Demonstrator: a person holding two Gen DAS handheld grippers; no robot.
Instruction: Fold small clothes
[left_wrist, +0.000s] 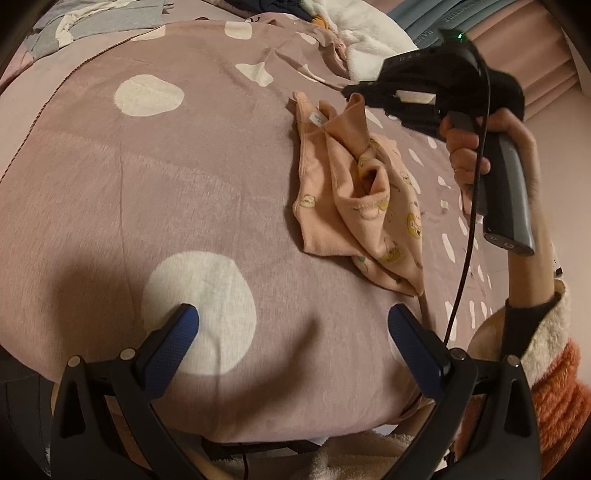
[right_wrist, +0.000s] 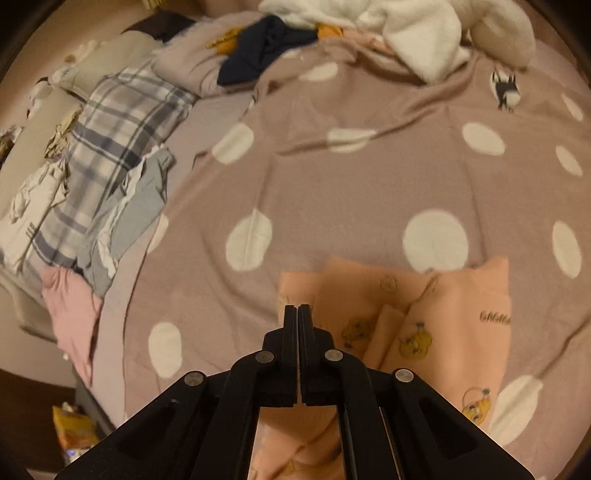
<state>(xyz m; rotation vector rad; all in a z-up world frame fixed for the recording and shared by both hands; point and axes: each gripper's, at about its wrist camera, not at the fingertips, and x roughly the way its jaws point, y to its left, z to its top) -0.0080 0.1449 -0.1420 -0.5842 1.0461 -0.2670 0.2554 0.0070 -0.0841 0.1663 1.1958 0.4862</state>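
A small peach garment (left_wrist: 354, 192) with yellow cartoon prints lies crumpled on the dotted mauve blanket (left_wrist: 177, 177), one corner lifted — pinched by the right gripper (left_wrist: 352, 92), whose fingers are pressed together. The left gripper (left_wrist: 293, 332) hangs nearby over the blanket, spread wide, holding nothing. Other clothes (right_wrist: 122, 199) are piled at the bed's edge.

Peach cartoon-print garment (left_wrist: 364, 206) – crumpled, one corner lifted.

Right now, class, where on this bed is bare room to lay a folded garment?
Free: the dotted blanket left of the peach garment, before the left hand-held gripper. Crowded: the plaid pile and the far clothes heap.
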